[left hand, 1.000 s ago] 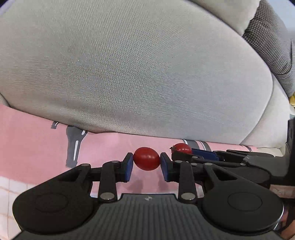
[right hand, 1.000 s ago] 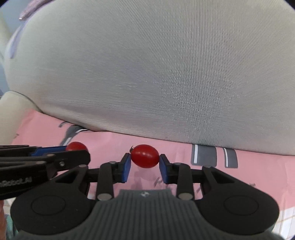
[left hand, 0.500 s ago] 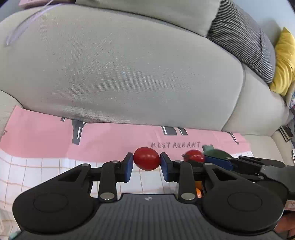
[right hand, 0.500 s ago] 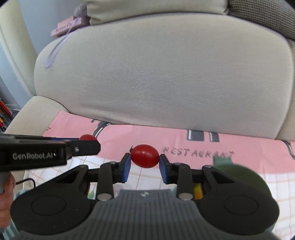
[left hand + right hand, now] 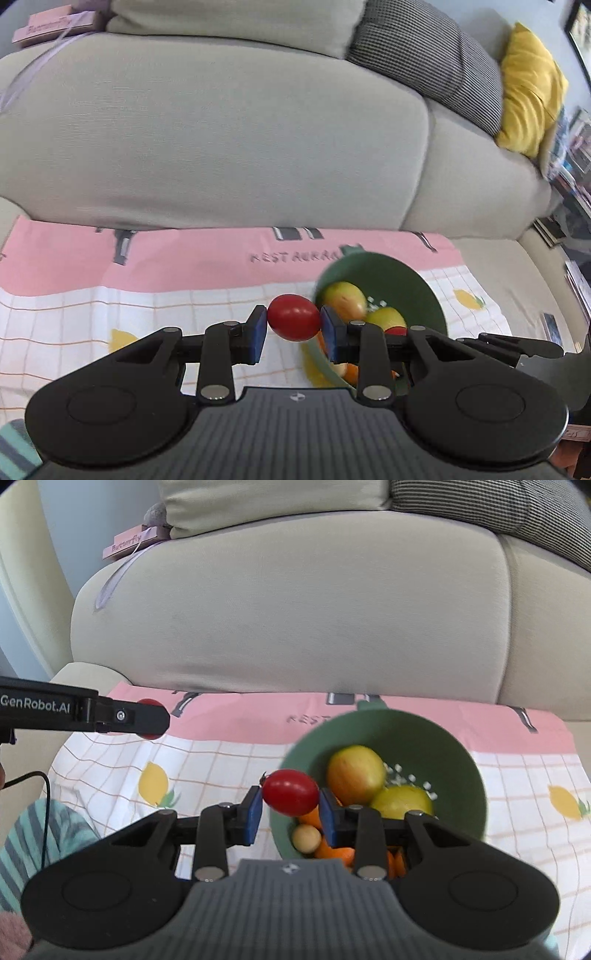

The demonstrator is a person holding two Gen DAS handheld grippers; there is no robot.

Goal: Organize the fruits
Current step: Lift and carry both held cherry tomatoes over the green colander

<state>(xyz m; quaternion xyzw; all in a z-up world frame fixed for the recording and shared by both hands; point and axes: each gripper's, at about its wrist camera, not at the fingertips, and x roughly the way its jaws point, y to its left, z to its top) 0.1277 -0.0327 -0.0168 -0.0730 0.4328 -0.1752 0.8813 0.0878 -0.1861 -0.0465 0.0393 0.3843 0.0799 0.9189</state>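
Left tomato: a red cherry tomato [image 5: 294, 322] sits squarely between the blue pads [image 5: 258, 329] of the left gripper [image 5: 294, 329], pinched from both sides, lifted off the cloth and hanging just left of the green bowl's rim.
Right tomato: a second cherry tomato [image 5: 290, 792] is clamped the same way in the right gripper [image 5: 290, 805], its stem end pointing left, held over the bowl's near-left rim.
Finger state: both pairs are closed onto their fruit, pads touching the skin on either side, the tomato filling the gap.
Green bowl: the green bowl [image 5: 469, 775] rests on the cloth and holds two yellow-red apples [image 5: 355, 773], orange pieces [image 5: 334, 851] and a small pale round fruit [image 5: 306, 837] near its front wall.
Left gripper from the right wrist view: it reaches in well left of the bowl, its tomato [image 5: 147, 703] only peeking out behind the dark finger.
Cloth: a pink-bordered checked cloth [image 5: 221, 760] with lemon prints lies under the bowl.
Sofa: a grey sofa [image 5: 221, 129] rises behind the bowl, with a yellow cushion [image 5: 528, 92] at its far right.
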